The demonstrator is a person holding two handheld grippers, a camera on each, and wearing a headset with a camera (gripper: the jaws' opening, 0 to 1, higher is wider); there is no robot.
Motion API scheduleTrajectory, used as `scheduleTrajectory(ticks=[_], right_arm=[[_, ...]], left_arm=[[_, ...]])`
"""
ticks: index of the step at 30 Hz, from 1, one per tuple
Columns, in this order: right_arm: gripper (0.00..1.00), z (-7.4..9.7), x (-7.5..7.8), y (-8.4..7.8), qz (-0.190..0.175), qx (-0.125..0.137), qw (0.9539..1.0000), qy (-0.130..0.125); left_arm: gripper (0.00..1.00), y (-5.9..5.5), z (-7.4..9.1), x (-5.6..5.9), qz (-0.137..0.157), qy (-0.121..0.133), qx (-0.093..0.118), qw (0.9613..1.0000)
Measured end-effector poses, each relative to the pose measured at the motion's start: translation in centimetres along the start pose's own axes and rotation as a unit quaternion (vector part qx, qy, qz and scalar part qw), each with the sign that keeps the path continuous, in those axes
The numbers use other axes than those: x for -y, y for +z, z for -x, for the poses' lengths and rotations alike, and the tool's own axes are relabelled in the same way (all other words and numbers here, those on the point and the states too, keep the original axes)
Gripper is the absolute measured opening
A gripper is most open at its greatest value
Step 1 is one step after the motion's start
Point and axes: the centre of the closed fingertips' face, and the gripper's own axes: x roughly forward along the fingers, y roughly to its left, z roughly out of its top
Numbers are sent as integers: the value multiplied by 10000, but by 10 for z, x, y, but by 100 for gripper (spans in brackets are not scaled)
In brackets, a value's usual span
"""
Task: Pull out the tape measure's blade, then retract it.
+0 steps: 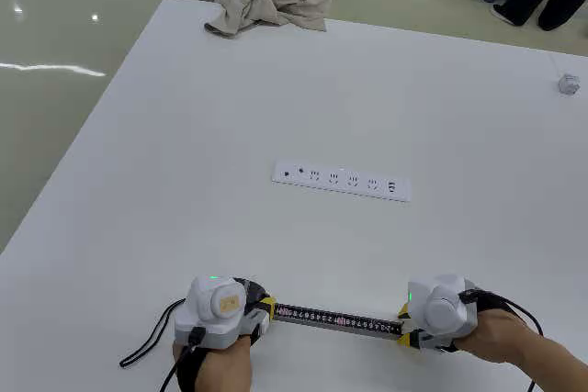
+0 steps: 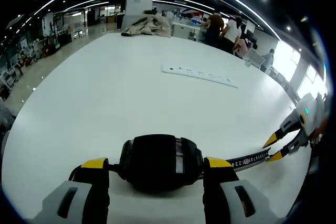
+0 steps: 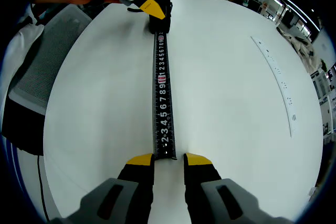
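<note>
Starting at the left of the head view, the left gripper (image 1: 265, 312) has its jaws clamped on the black tape measure case (image 1: 255, 303), which sits on the white table (image 1: 276, 98) near its front edge. In the left gripper view the two yellow-tipped jaws press against either side of the case (image 2: 160, 156).

From the case the blade (image 1: 335, 320) runs rightward, flat on the table and straight, numbers facing up. It lies well clear of the power strip (image 1: 340, 181) farther back.

At the right, the right gripper (image 1: 404, 325) meets the blade's free end. In the right gripper view the jaws stand narrowly apart with the blade's tip (image 3: 167, 153) between them. Whether they actually pinch it cannot be told, as a thin gap shows on one side.

The blade looks drawn out a fair way, so the pull is judged done or nearly so, with retracting next. To do that well, the left gripper should hold the case firm and level. The right should walk the tip back along the blade's own line, slowly and without twisting. Letting go early risks the blade whipping in or kinking.
</note>
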Motion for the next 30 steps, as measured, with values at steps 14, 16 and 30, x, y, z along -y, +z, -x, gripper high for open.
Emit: scheduleTrajectory(ticks=[14, 16, 30], right_arm=[[16, -1, -1, 1, 38, -23, 10000, 66], [16, -1, -1, 1, 62, -34, 10000, 67], [16, -1, -3, 1, 195, -87, 9997, 82]], left_arm=[[65, 0, -2, 5, -37, -59, 17, 10000], [65, 0, -2, 5, -37, -63, 12, 10000], [63, -1, -2, 6, -55, -85, 26, 9999]])
